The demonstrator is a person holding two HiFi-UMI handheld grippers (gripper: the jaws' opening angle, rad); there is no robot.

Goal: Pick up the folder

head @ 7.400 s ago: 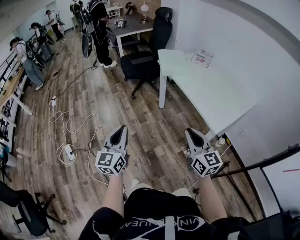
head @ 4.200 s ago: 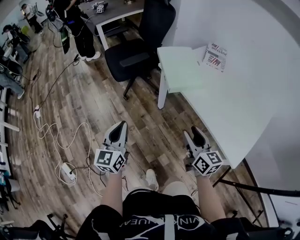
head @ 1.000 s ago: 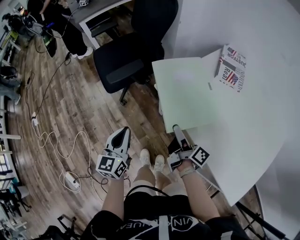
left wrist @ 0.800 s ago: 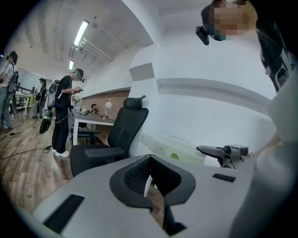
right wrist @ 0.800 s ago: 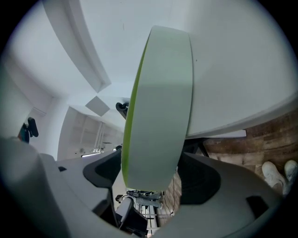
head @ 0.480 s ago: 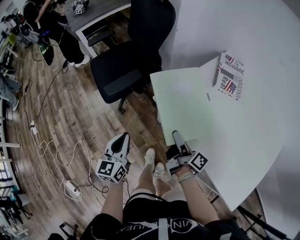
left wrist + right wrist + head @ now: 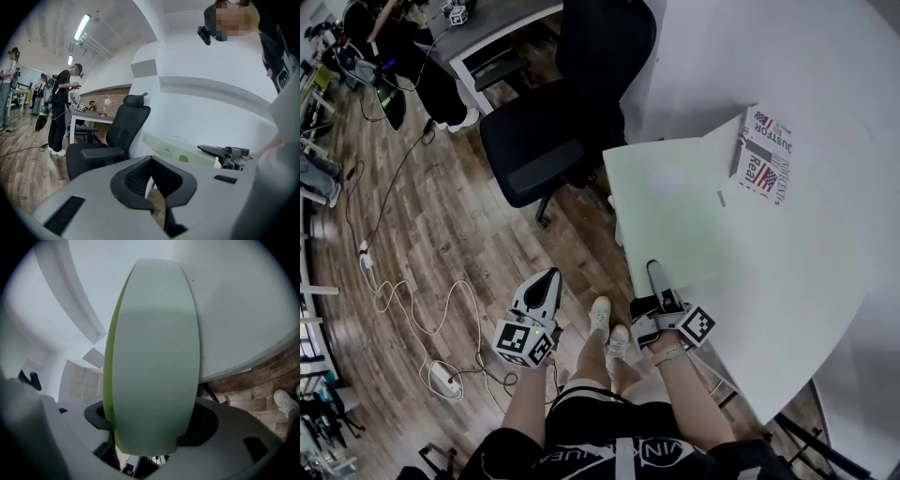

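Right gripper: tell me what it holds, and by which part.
The right gripper holds the pale green folder by its near edge, with the jaws closed on either face.

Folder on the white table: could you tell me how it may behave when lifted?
The folder looks flat-sided and box-like, so it is probably stiff rather than floppy. The right gripper holds only its near edge, so the far end may tip down. Its smooth cover could slip.

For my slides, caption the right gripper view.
Right gripper clamps the pale green folder at its near edge, white table behind.
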